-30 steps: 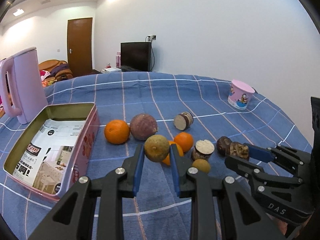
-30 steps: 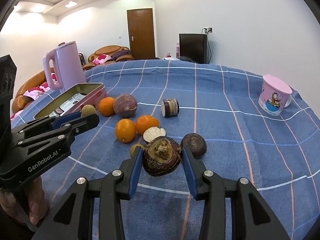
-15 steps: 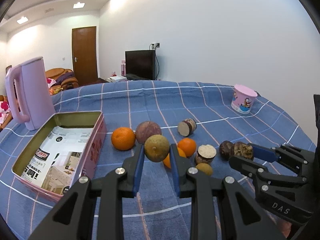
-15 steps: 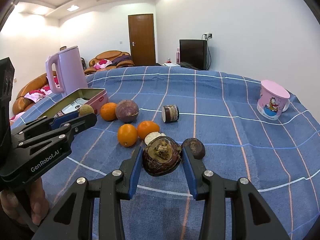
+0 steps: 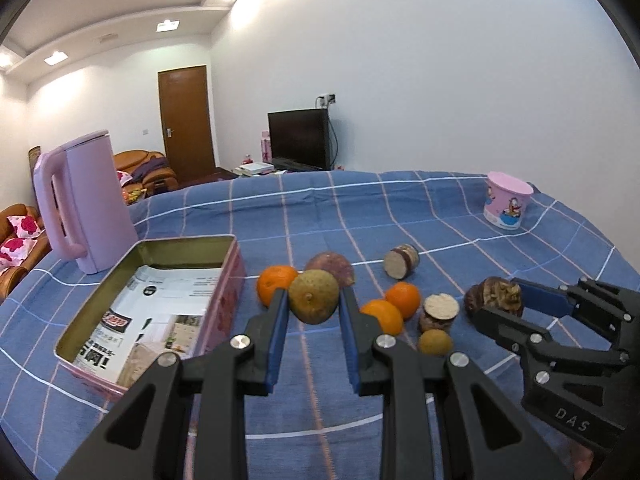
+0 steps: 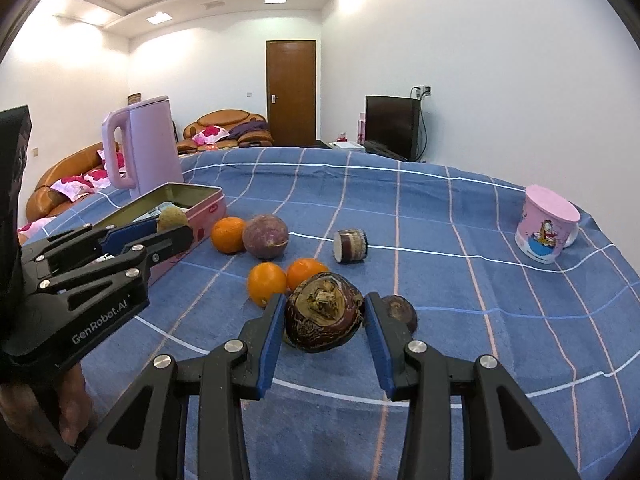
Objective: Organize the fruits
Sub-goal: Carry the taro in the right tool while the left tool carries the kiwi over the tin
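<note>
My left gripper is shut on a greenish-brown round fruit and holds it above the cloth, right of the open pink tin. My right gripper is shut on a dark brown rough fruit, also lifted; it shows at the right of the left wrist view. On the blue checked cloth lie three oranges, a purple round fruit, two cut brown pieces, a small tan fruit and a dark brown fruit.
A pink kettle stands behind the tin at the left. A pink cartoon cup stands at the far right of the table. The tin holds printed paper. The cloth's edge falls away at the back and right.
Both grippers have risen with their fruits held; the views tilt up and show more of the room. The left gripper has drifted closer to the tin.
</note>
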